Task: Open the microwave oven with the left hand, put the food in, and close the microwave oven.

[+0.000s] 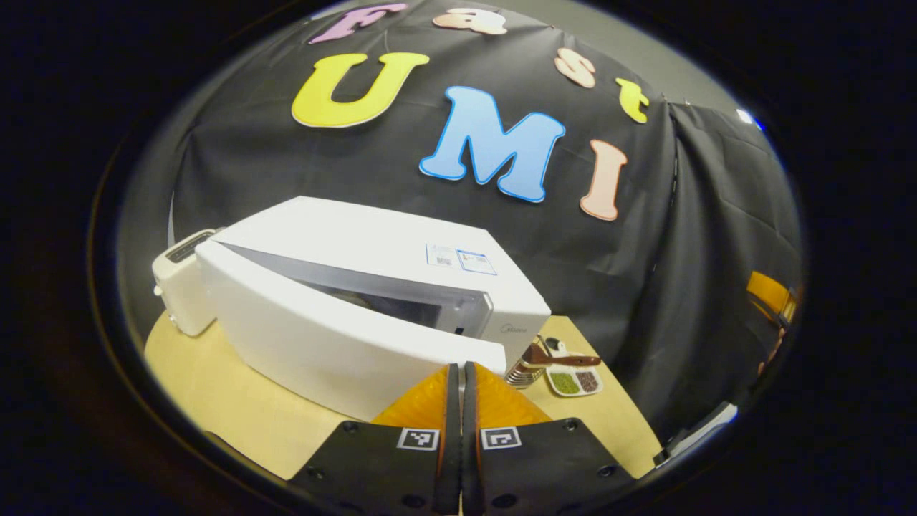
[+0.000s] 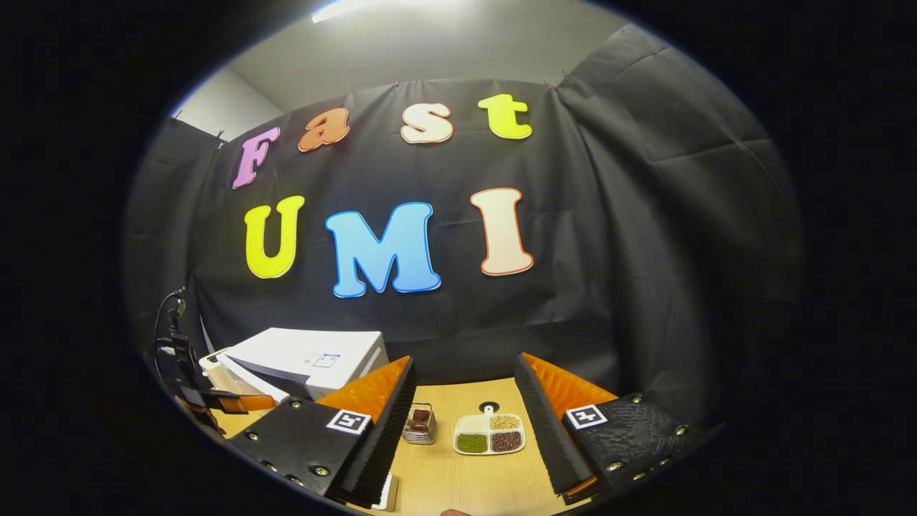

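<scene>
Now the left claw (image 1: 458, 401) is seen with its two fingers pressed together and nothing between them, just in front of the free edge of the microwave door (image 1: 337, 344). The microwave oven (image 1: 372, 287) stands on the tabletop (image 1: 215, 401), and its door is swung partly out, so that a dark wedge-shaped gap is opened along the top. The door's long axis runs from the far left, near the white toaster (image 1: 183, 287), toward the left claw, and the free end lies directly ahead of the fingertips.

The right claw (image 2: 466, 416) is held with its fingers spread wide and empty. Between them, farther off on the tabletop, a divided food tray (image 2: 489, 433) with green, brown and pale contents is seen, and just beside it to the left a small clear container (image 2: 420, 423) with something dark inside. The microwave oven is seen well to the left of this claw.

It is judged that the opening is not finished, since the gap looks too narrow for the food. The left claw is the nearer one to the door, and the right claw to the food.
</scene>
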